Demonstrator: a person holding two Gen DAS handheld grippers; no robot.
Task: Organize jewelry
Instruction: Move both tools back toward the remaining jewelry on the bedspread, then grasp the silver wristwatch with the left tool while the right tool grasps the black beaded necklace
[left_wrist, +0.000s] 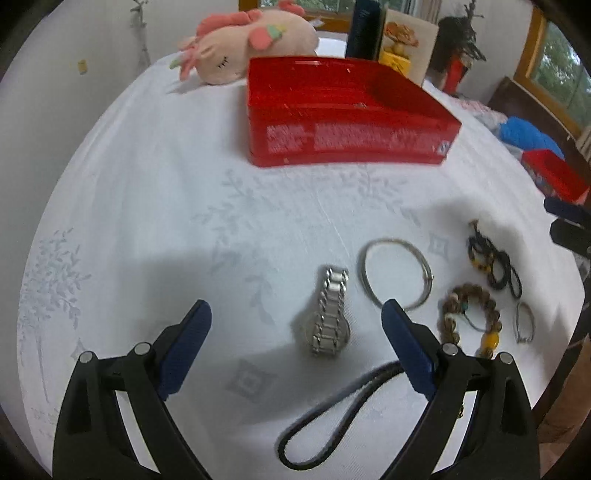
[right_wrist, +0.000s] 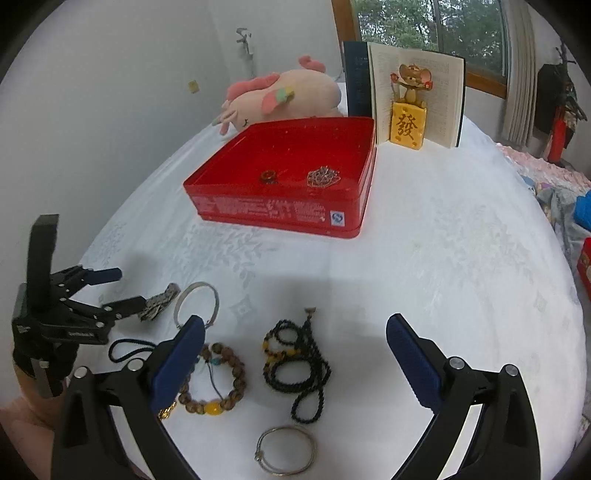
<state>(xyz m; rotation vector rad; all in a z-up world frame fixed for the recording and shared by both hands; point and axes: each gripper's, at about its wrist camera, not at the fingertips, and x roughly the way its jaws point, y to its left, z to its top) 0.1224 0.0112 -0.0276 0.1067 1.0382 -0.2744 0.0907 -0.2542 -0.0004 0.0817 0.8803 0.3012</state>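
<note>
My left gripper (left_wrist: 296, 308) hangs open low over the white tablecloth, with a silver link watch (left_wrist: 330, 314) lying between its fingers, nearer the right one. Right of the watch lie a large silver bangle (left_wrist: 395, 273), a wooden bead bracelet (left_wrist: 472, 317), a black bead necklace (left_wrist: 493, 266) and a small silver bangle (left_wrist: 524, 321). My right gripper (right_wrist: 295, 321) is open above the black bead necklace (right_wrist: 299, 365), holding nothing. The red tin (right_wrist: 273, 212) stands farther back with a ring (right_wrist: 268, 176) and a chain pendant (right_wrist: 323, 177) inside. The left gripper (right_wrist: 125, 290) shows at the left of the right wrist view, by the watch (right_wrist: 159, 304).
A black cord loop (left_wrist: 332, 413) lies near the left gripper. Behind the red tin (left_wrist: 343, 142) are a pink plush toy (right_wrist: 284, 98), an upright open book (right_wrist: 417, 96) and a mouse figurine on a gold block (right_wrist: 408, 122). The table's edge curves away on the right.
</note>
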